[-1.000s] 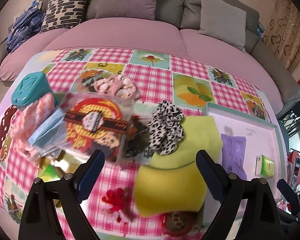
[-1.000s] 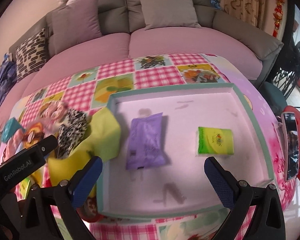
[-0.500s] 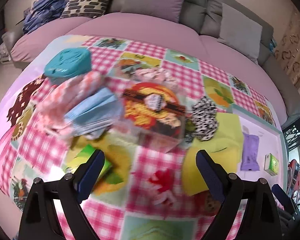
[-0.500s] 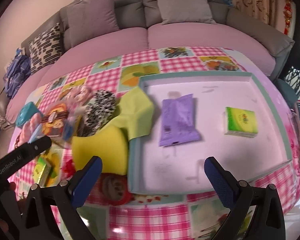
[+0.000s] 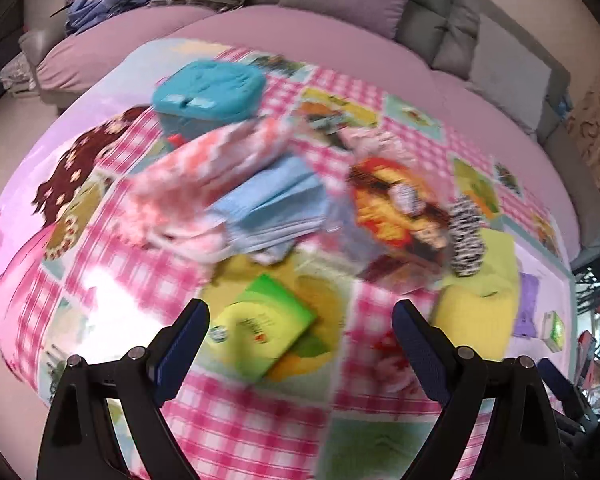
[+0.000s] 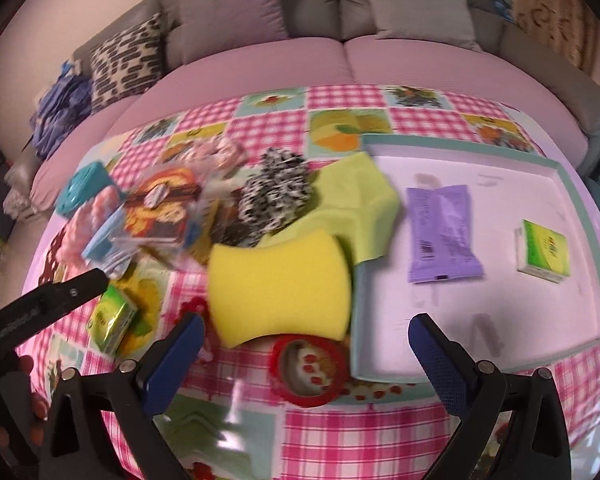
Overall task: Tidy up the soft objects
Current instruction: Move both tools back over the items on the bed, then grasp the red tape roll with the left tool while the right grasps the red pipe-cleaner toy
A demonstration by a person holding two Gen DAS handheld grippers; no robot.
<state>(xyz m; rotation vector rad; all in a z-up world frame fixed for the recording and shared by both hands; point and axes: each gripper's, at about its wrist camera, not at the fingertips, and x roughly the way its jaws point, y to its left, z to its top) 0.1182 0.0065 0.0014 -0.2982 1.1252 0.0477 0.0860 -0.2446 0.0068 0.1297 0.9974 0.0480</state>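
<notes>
Left gripper (image 5: 300, 332): jaws spread wide, holding nothing, hovering above the tablecloth (image 5: 236, 432). Nearest item is the green tissue pack (image 5: 260, 332), lying just ahead of the jaws and inside the gap, nearer the left finger than the right; its long axis runs diagonally, from near-left toward far-right, so it sits skewed to the line the fingers close along. Left view is motion-blurred, so pack edges are soft. Right gripper (image 6: 300, 344): jaws likewise released and empty. Just ahead of it and left of centre lies the yellow sponge (image 6: 280, 284), long axis roughly across the opening; the red tape roll (image 6: 308, 372) sits between the fingers, nearer still. Ahead-right of the right jaws is the shallow tray (image 6: 580, 200), already holding a purple packet (image 6: 440, 236) and a second green pack (image 6: 544, 250). Beyond the sponge: lime cloth (image 6: 360, 200), black-and-white scrunchie (image 6: 274, 196). Judgement: the left gripper is the nearer one for the tissue pack; a wrist turn to square the fingers across its short side looks needed before closing. The tray lies well to the right of that pack.
</notes>
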